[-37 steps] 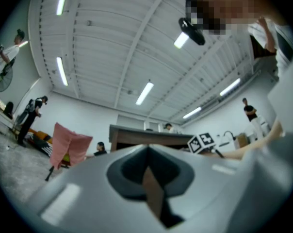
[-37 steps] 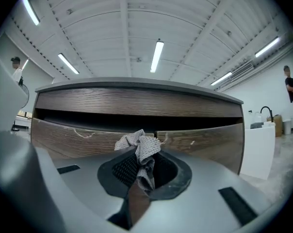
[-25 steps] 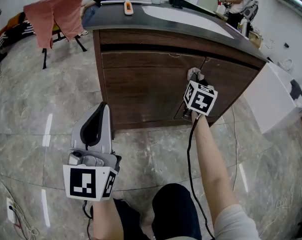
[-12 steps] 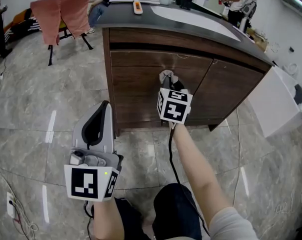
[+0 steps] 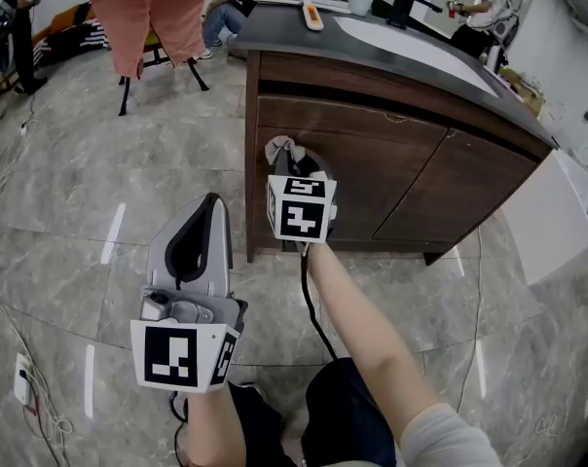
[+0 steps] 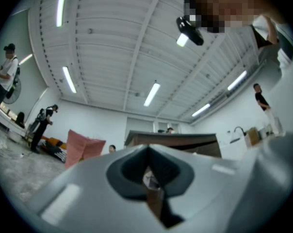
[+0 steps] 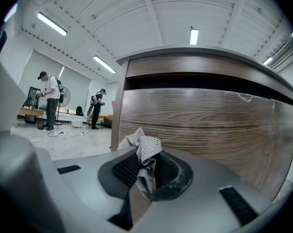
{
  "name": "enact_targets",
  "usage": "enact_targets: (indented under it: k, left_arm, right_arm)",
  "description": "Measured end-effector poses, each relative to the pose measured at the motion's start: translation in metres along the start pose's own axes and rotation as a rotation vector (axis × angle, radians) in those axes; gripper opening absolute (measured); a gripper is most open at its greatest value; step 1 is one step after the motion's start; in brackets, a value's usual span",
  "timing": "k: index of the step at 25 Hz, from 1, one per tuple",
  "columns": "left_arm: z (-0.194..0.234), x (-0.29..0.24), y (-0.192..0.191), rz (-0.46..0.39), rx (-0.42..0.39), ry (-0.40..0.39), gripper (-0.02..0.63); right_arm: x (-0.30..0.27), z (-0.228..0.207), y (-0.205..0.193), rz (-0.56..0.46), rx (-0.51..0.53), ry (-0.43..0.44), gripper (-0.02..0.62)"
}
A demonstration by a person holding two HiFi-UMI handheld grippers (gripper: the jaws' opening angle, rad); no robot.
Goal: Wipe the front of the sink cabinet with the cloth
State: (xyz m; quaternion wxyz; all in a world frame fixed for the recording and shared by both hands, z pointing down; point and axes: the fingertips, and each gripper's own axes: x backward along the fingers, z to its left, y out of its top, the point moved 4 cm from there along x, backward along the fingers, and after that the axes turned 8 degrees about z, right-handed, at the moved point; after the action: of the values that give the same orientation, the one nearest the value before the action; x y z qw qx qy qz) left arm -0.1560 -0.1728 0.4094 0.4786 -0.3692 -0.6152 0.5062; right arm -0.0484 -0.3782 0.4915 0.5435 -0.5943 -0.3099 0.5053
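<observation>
Head view puts our right gripper [image 5: 293, 160] at the left end of the dark brown wood-grain sink cabinet front [image 5: 391, 168], level with the upper panel under the dark grey worktop [image 5: 294, 29]; the front runs long and level away to the right of the gripper, so we judge that any further wiping stroke has to travel rightward. In the right gripper view the jaws of the right gripper [image 7: 144, 173] are clamped on the crumpled grey woven cloth [image 7: 142, 148], whose bunched end pokes out past the tips toward the wood straight ahead; whether the cloth [image 5: 280, 150] presses on the panel or sits just off it, we cannot tell. Our left gripper [image 5: 199, 217] hangs low over the grey marble floor [image 5: 70, 212], well apart from the cabinet; its own view shows the left gripper [image 6: 148, 171] with jaws together, holding nothing; the right hand is plainly the nearer one.
</observation>
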Motion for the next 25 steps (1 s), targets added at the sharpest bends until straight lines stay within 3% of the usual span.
enact_targets:
  k: [6,12,18,25]
  left_arm:
    - [0.009,0.005,-0.001,0.003,-0.003,0.021,0.005]
    - [0.005,0.002,-0.001,-0.004,-0.001,-0.003,0.005]
    - [-0.005,-0.004,-0.002,-0.006,-0.003,-0.035,0.005]
    - [-0.021,-0.012,-0.004,-0.005,0.010,-0.070,0.005]
  right_arm:
    - [-0.009,0.032,0.001,-0.002,0.037,0.045,0.029]
    - [-0.020,0.028,-0.037,0.090,0.039,0.046,0.043]
    - [-0.014,-0.002,-0.045,0.089,0.025,0.009,0.044]
    - [0.003,-0.066,-0.055,0.091,-0.032,-0.095,0.044]
